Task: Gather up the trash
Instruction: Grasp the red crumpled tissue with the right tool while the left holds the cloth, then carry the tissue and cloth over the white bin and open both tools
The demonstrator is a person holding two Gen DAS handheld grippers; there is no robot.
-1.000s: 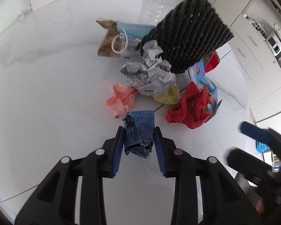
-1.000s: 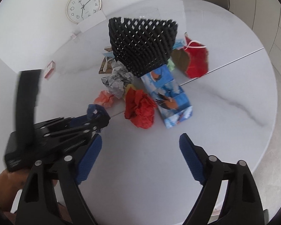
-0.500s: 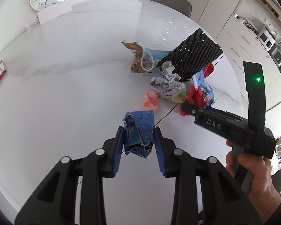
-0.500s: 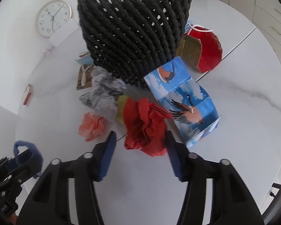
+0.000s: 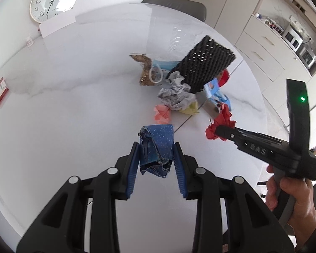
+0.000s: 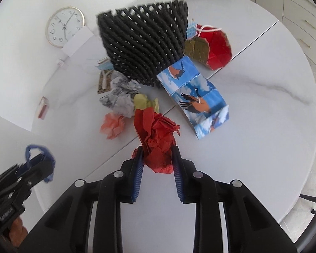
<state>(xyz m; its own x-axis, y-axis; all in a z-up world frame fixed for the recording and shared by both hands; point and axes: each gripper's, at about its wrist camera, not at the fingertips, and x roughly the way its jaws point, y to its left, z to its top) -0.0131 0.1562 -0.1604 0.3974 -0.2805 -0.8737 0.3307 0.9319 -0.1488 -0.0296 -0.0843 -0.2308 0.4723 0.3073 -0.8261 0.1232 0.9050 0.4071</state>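
My left gripper is shut on a crumpled blue speckled paper and holds it above the white table. My right gripper is shut on a crumpled red paper; it also shows in the left wrist view, lifted off the table. A black woven basket stands tilted behind the trash pile. Left on the table are a grey newspaper ball, a pink paper ball, a yellow-green scrap and a blue bird-print box.
A red paper bag and a brown bag with a blue face mask lie by the basket. A small red-and-white box sits at the table's left edge. A clock leans at the wall.
My right gripper has closed on the red paper and lifted it off the table. My left gripper has pulled back and up with the blue paper.
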